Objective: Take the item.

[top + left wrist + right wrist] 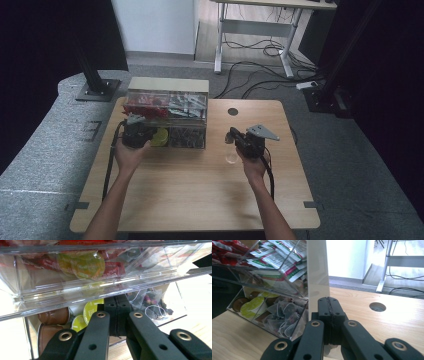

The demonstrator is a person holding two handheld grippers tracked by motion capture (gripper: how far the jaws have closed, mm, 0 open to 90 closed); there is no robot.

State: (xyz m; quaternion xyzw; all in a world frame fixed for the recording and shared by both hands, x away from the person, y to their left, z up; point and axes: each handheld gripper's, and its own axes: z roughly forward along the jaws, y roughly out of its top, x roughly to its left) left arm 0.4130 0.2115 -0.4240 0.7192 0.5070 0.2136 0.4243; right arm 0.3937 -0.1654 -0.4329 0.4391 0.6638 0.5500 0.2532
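Observation:
A clear plastic organizer point(167, 85) stands at the back left of the wooden table point(200, 195). Its upper tier holds red sachets point(145, 107) and white-and-green sachets point(284, 257). The lower tier holds yellow-green capsules point(90, 310), brown capsules point(53, 316) and pyramid tea bags point(284, 315). My left gripper point(137, 131) point(117, 302) is shut, its tips right at the lower tier's front by the capsules. My right gripper point(231, 134) point(329, 302) is shut and points at the organizer's clear right wall point(317, 272). I see nothing between either pair of jaws.
A small clear round thing point(231, 158) lies on the table just under the right gripper. A cable hole point(233, 111) sits in the tabletop behind it. Black posts point(92, 75) and a white desk frame point(255, 30) with cables stand on the floor beyond.

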